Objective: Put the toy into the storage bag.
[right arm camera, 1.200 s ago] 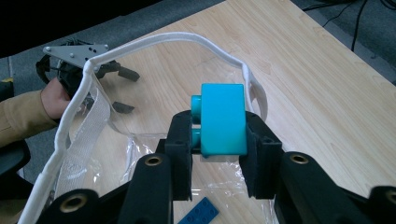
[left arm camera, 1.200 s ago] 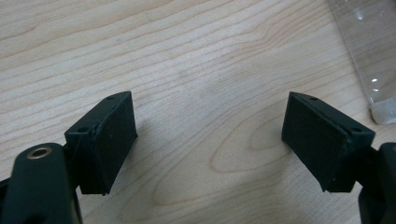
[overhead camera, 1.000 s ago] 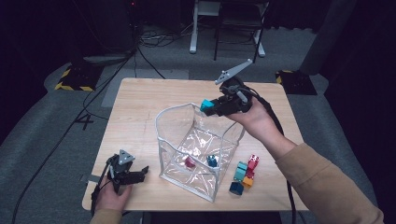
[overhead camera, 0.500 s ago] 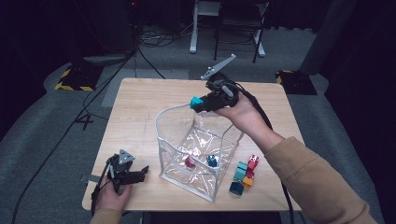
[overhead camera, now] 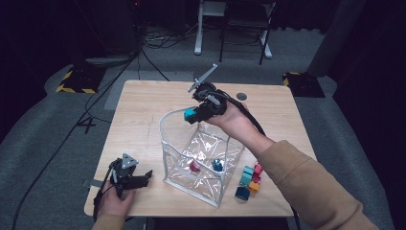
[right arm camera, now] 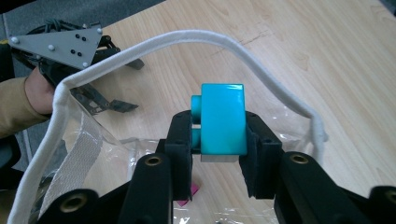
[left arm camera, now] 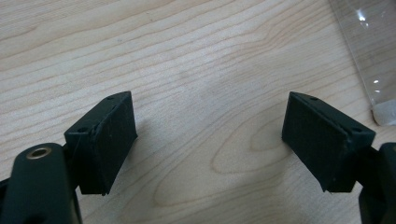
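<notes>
My right gripper (overhead camera: 191, 115) is shut on a cyan block (overhead camera: 190, 114) and holds it over the far rim of the clear bag (overhead camera: 165, 153). In the right gripper view the cyan block (right arm camera: 223, 119) is pinched between both pads, above the bag's white rim (right arm camera: 140, 46). A pink block (overhead camera: 194, 166) and a blue block (overhead camera: 218, 165) lie inside the bag. My left gripper (overhead camera: 143, 178) rests open on the table (overhead camera: 139, 120) near its front left corner; in its own view the pads (left arm camera: 112, 135) stand wide apart over bare wood.
Several loose blocks (overhead camera: 249, 179) in teal, red, orange and blue lie on the table right of the bag. A black cable trails from the right gripper along the forearm. Chair legs and cables are on the floor beyond the table.
My right gripper has carried the cyan block leftward and slightly down, from the bag's far right side to above its far rim. The left gripper has stayed in place.
</notes>
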The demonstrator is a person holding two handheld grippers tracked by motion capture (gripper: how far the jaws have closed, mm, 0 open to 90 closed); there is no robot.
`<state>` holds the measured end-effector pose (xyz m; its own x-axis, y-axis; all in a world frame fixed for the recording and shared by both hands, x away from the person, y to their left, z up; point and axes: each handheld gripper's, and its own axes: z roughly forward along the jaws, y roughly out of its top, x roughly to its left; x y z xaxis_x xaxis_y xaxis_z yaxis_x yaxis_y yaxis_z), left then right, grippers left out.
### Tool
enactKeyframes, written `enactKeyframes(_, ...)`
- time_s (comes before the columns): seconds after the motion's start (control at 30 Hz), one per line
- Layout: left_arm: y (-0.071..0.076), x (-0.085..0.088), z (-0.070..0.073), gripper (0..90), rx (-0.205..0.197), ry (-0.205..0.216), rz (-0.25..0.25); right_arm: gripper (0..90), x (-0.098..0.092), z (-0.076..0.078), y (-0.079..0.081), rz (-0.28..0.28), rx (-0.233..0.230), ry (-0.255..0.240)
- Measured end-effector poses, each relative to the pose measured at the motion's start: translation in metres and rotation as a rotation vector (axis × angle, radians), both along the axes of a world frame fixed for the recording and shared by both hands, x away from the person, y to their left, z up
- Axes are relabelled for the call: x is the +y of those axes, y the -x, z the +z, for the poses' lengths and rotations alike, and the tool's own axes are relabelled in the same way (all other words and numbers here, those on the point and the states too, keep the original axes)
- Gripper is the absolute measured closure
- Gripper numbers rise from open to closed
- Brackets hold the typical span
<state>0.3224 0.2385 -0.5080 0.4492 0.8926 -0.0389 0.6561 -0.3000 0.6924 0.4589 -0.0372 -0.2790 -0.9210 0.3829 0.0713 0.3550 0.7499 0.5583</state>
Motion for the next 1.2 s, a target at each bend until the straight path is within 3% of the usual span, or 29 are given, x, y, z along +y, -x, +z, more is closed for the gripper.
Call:
enactKeyframes(0.37, 0.000, 0.000, 0.000, 18.1, -0.003, -0.005, -0.001, 67.6, 0.014, -0.025, 0.000, 0.026, 0.041, 0.088)
enactKeyframes(0.57, 0.000, 0.000, 0.000, 18.1, -0.002, -0.004, -0.001, 67.6, 0.023, -0.040, 0.003, 0.051, 0.052, 0.186)
enactKeyframes(0.87, 0.000, 0.000, 0.000, 18.1, -0.002, -0.004, -0.001, 67.6, 0.029, -0.055, 0.004, 0.083, 0.098, 0.262)
enactKeyframes(1.2, 0.000, 0.000, 0.000, 18.1, -0.003, -0.004, -0.001, 67.5, 0.029, -0.058, 0.004, 0.093, 0.132, 0.292)
